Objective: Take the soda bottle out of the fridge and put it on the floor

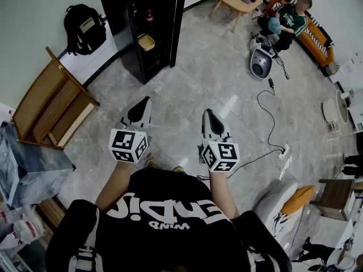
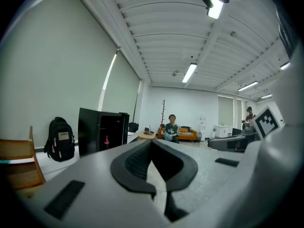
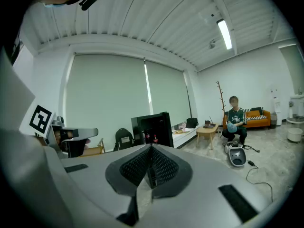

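Note:
A black fridge (image 1: 144,27) stands open at the far side of the room, by the wall. On an upper shelf a dark soda bottle (image 1: 149,15) with a red label stands upright. The left gripper view shows the fridge (image 2: 102,129) and the bottle (image 2: 106,140) far ahead. In the right gripper view the fridge (image 3: 152,129) holds two red-labelled bottles (image 3: 147,137) side by side. My left gripper (image 1: 145,101) and right gripper (image 1: 207,113) are held out over the floor, well short of the fridge. Both are shut and empty, tips touching (image 2: 152,141) (image 3: 152,147).
A black backpack (image 1: 85,27) leans on the wall left of the fridge, with a wooden chair (image 1: 54,103) nearer to me. A person (image 1: 289,18) sits by an orange sofa (image 1: 317,35), a low table (image 1: 238,1) and a vacuum (image 1: 262,61). A cable with a power strip (image 1: 283,152) lies to my right.

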Tool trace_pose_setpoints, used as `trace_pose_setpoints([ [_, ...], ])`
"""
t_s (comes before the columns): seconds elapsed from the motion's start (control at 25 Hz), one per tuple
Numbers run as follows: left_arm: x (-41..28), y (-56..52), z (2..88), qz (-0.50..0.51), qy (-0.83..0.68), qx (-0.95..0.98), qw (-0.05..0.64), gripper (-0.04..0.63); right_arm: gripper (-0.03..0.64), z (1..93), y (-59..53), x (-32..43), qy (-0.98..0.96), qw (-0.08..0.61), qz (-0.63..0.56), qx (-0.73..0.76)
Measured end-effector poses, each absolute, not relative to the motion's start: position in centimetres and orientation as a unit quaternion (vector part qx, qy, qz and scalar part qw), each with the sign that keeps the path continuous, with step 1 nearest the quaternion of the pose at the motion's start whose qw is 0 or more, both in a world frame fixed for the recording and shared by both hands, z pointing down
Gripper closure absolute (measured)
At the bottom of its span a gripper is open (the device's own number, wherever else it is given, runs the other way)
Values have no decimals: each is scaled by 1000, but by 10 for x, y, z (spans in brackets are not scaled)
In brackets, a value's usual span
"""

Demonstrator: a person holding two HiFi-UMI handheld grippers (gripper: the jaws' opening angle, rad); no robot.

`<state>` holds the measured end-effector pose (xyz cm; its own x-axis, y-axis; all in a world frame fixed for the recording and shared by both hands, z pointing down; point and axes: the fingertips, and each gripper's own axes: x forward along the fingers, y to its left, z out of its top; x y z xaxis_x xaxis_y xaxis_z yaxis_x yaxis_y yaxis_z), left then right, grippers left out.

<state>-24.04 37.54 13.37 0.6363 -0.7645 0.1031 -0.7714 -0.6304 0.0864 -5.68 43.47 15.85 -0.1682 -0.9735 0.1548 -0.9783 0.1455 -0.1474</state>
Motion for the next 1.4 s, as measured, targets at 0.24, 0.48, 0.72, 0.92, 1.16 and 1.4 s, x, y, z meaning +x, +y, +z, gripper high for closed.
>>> trace_pose_setpoints([
  [0.24, -244, 372, 137, 29, -426, 902, 62, 589, 595, 157, 430, -66, -763, 14, 101, 639],
  [0.48, -254, 364, 136, 30, -422, 904, 58, 589, 595, 157, 424, -84, -770, 4, 102, 630],
  [0.72, -266, 355, 143, 35, -403, 913, 59, 589, 595, 163, 418, -97, -754, 15, 97, 649],
  [0.92, -271, 348, 151, 39, -381, 922, 55, 589, 595, 171, 411, -107, -746, 15, 90, 660],
  [1.16, -268, 328, 161, 44, -375, 924, 58, 589, 595, 175, 395, -94, -726, 10, 92, 681],
  [1.4, -256, 291, 169, 42, -372, 926, 58, 589, 595, 189, 359, -78, -717, 9, 96, 691],
])
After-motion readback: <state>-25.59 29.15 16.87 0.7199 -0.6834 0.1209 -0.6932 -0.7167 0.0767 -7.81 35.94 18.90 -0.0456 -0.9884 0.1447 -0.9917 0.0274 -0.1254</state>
